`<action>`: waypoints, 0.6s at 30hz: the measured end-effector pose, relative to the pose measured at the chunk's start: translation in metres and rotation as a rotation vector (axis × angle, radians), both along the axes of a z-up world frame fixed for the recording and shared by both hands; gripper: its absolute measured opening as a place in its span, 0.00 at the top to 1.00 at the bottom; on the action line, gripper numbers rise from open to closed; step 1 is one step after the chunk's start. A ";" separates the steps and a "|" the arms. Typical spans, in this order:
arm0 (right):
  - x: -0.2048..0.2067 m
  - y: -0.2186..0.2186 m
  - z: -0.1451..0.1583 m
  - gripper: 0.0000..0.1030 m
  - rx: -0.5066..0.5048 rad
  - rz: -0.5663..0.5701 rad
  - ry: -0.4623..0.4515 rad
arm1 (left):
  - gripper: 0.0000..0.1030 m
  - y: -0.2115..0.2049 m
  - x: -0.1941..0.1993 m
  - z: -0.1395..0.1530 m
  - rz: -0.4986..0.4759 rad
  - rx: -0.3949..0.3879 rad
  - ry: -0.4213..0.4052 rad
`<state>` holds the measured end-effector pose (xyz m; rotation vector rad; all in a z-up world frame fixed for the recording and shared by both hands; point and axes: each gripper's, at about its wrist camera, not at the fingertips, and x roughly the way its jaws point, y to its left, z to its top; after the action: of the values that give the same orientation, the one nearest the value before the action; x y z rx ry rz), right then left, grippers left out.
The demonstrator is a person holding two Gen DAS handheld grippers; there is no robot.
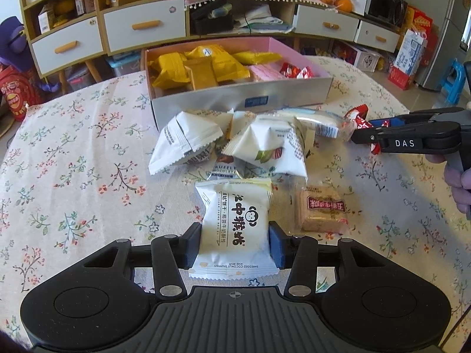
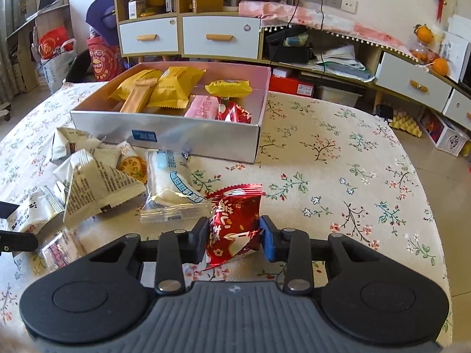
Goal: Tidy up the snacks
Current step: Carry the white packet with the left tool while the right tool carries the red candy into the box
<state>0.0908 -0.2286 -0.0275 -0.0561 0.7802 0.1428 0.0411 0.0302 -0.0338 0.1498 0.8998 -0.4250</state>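
My left gripper [image 1: 235,242] is shut on a white biscuit packet [image 1: 235,220] with black Chinese lettering, held just above the floral tablecloth. My right gripper [image 2: 234,239] is shut on a red foil snack packet [image 2: 234,223]; it shows from the side in the left wrist view [image 1: 363,135], at the right of the pile. A silver box [image 1: 235,103] with a pink inside holds yellow, pink and red snacks [image 1: 200,69]. It also shows in the right wrist view [image 2: 164,132]. A pile of white triangular packets [image 1: 223,141] lies in front of the box.
A brown wafer in clear wrap [image 1: 321,211] lies right of my left gripper. A clear-wrapped white cake [image 2: 172,185] lies left of the red packet. The table's right edge [image 2: 424,182] drops to the floor. Cabinets with drawers [image 1: 144,26] stand behind the table.
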 end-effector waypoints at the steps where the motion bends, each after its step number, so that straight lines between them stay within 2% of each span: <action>1: 0.000 -0.001 0.001 0.68 0.007 -0.007 0.001 | 0.57 0.001 0.000 0.002 0.002 -0.005 -0.002; 5: 0.001 -0.005 0.006 0.68 0.029 -0.037 0.010 | 0.57 0.002 0.000 0.009 0.010 -0.026 -0.010; 12: -0.005 -0.007 0.021 0.69 0.070 -0.035 -0.028 | 0.57 0.003 0.000 0.024 0.041 -0.069 -0.026; 18: -0.005 -0.012 0.036 0.69 0.130 -0.040 -0.064 | 0.57 0.001 0.011 0.045 0.050 -0.089 -0.073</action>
<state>0.0854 -0.2407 0.0083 0.0780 0.7062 0.1526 0.0525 0.0308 0.0112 0.0606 0.8101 -0.4098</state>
